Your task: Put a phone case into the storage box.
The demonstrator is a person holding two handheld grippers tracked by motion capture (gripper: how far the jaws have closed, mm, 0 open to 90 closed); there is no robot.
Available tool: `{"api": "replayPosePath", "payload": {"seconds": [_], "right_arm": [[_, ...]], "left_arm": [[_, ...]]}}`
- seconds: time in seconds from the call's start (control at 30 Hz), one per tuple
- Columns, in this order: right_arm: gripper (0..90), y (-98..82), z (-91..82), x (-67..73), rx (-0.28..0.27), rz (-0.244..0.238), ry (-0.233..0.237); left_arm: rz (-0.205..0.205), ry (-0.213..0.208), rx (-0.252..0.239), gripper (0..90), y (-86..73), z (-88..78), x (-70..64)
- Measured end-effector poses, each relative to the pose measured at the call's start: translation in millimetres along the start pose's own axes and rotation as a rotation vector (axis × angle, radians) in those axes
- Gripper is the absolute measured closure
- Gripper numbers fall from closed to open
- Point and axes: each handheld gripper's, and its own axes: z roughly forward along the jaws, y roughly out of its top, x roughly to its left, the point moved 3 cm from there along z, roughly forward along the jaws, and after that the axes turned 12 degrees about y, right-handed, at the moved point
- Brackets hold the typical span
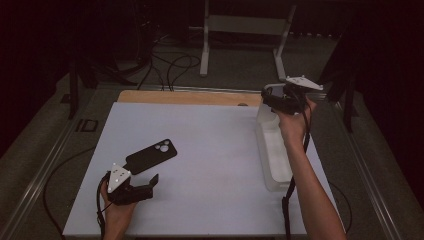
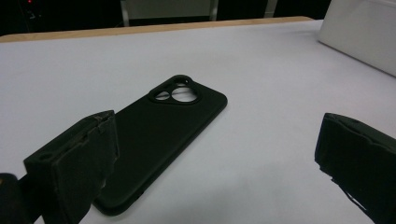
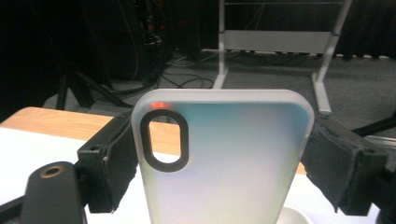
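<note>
Two phone cases are showing. Nearest, the left gripper is hovering with jaws spread wide and empty beside the black case, which is lying flat on the white table. Farther off, the right gripper is clamping a frosted clear case upright, seemingly above the white bin.

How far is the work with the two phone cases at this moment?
Done: the right gripper is shut on the translucent case and holds it upright above the white bin. In hand: the left gripper is open around the near end of the black case, which lies flat on the table. Left: probably gripping and lifting the black case.
</note>
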Motion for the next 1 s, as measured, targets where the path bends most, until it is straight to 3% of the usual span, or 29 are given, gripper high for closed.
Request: {"api": "replayPosePath", "payload": {"seconds": [0.4, 1.0], "right_arm": [[16.4, -8.7, 6.3, -20.4, 0.033, 0.018, -0.07], [16.4, -39.1, 30.9, -34.4, 0.13, 0.049, -0.105]], "left_arm": [[0.002, 0.0, 0.001, 0.1, -0.1, 0.1, 0.0], [0.0, -0.001, -0.001, 0.1, 0.0, 0.1, 0.0]]}}
